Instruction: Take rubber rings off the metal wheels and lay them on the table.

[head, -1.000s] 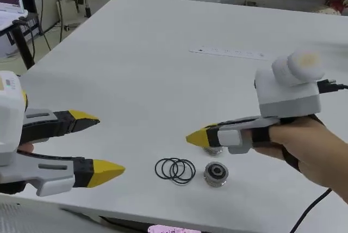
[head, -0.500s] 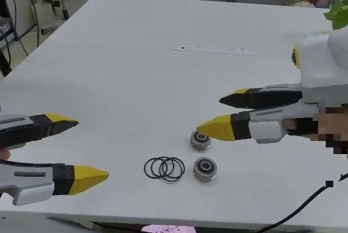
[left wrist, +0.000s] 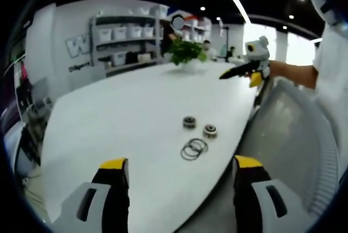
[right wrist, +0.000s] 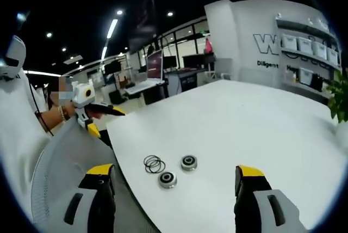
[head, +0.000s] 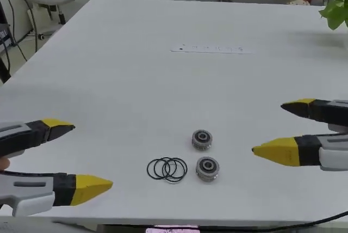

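The rubber rings (head: 167, 169) are seen lying overlapped on the white counter (head: 163, 80), just beside the nearer of two metal wheels (head: 207, 167). The fingers of the left gripper (head: 92, 155) and the right gripper (head: 267, 128) are held spread apart, empty.

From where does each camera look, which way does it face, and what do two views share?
Head view: on the head, down at table, rubber rings, metal wheels; left gripper, right gripper show.
Left gripper view: along its open jaws, toward the right gripper and an arm.
Right gripper view: along its open jaws, toward the left gripper.
All share rubber rings, metal wheels.
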The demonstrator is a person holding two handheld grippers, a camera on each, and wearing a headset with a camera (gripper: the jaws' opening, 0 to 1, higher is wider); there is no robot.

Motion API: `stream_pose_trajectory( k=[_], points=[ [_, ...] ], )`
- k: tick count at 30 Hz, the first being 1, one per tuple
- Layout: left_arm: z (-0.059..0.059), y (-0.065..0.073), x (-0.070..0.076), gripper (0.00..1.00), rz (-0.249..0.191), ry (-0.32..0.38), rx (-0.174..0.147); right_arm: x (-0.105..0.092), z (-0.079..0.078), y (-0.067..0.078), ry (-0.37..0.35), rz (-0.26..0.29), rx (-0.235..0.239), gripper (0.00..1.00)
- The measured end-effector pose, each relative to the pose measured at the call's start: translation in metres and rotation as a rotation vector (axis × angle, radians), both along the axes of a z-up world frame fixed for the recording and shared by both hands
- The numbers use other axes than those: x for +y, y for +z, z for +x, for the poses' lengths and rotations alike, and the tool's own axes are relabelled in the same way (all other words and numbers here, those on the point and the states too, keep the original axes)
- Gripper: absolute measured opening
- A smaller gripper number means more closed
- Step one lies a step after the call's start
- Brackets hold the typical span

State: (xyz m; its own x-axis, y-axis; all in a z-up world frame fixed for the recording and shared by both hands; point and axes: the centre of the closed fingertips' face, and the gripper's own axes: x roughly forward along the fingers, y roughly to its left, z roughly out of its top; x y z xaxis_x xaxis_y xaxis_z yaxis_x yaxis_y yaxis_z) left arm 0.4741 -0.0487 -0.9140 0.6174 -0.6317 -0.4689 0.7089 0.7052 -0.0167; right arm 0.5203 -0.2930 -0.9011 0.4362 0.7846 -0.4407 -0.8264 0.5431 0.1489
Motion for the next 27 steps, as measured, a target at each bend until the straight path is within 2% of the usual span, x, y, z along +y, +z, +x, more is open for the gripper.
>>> stream_pose_trajectory(
  k=[2,6,11,15,27],
  points=[
    [0.001,0.0,0.003,0.81,-0.001,0.015,0.002,-0.01,-0.003,-0.014,-0.025,-0.039,0.018,0.94],
    [0.0,0.0,0.006,0.86,-0.008,0.041,0.001,-0.021,-0.011,-0.035,-0.056,-0.082,0.056,0.99],
    [-0.001,-0.004,0.011,0.97,-0.018,0.082,0.013,-0.026,-0.018,-0.049,-0.066,-0.128,0.075,0.99],
    [0.0,-0.004,0.014,0.99,-0.046,0.113,0.024,-0.027,-0.023,-0.054,-0.069,-0.135,0.093,0.99],
    [0.001,-0.009,0.01,1.0,-0.058,0.134,0.04,-0.029,-0.031,-0.065,-0.057,-0.185,0.11,0.99]
  ],
)
